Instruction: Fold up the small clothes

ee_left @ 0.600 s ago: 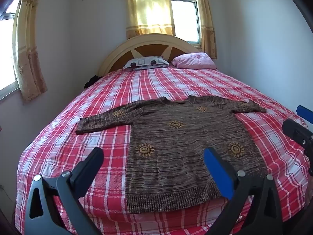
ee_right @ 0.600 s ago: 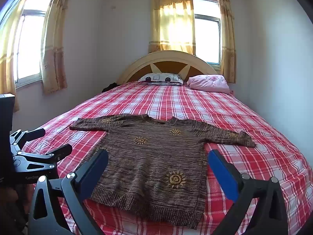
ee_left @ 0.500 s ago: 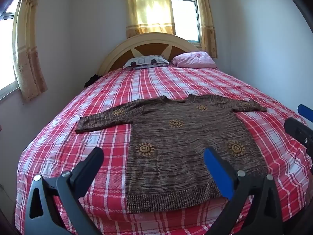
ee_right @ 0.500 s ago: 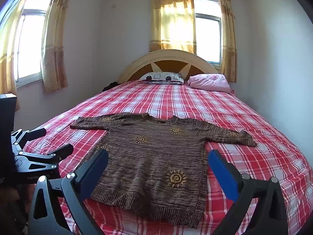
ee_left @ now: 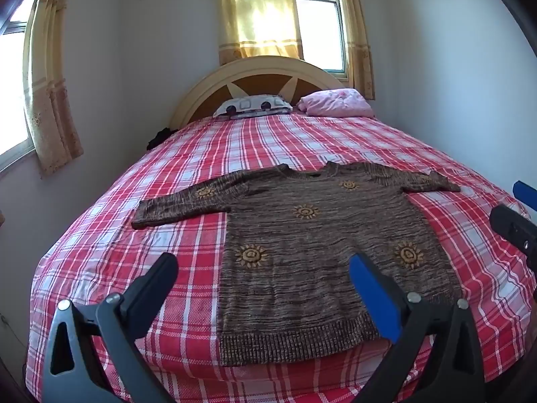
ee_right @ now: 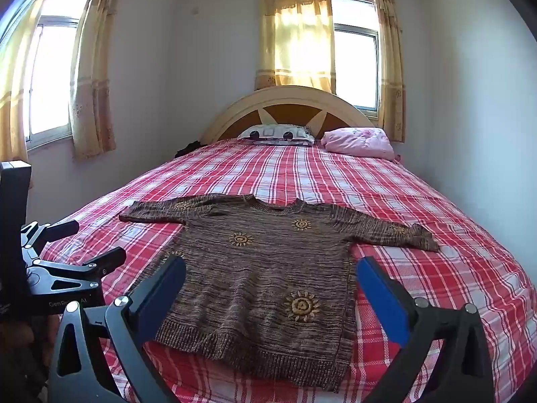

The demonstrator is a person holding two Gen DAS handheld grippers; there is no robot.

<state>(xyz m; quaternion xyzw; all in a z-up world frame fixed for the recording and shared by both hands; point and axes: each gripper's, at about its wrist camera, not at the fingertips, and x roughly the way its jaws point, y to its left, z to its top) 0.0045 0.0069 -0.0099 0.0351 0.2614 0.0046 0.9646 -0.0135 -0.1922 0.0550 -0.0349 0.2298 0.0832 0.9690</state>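
A brown knitted sweater [ee_left: 312,255] [ee_right: 268,268] with yellow sun motifs lies flat on the red plaid bed [ee_left: 188,268] [ee_right: 419,208], both sleeves spread out to the sides, hem toward me. My left gripper [ee_left: 263,272] hovers open above the hem's left part, with nothing between its fingers. My right gripper [ee_right: 270,275] is open too, held above the sweater's lower body, apart from the cloth. In the right wrist view the left gripper [ee_right: 77,245] shows at the left edge. The right gripper's fingers [ee_left: 513,228] reach into the left wrist view at the right edge.
A cream headboard [ee_right: 288,107] stands at the far end of the bed, with a patterned pillow [ee_right: 278,132] and a pink pillow [ee_right: 359,142] before it. Walls run close along both sides of the bed. Curtained windows [ee_right: 50,77] are on the left and far walls.
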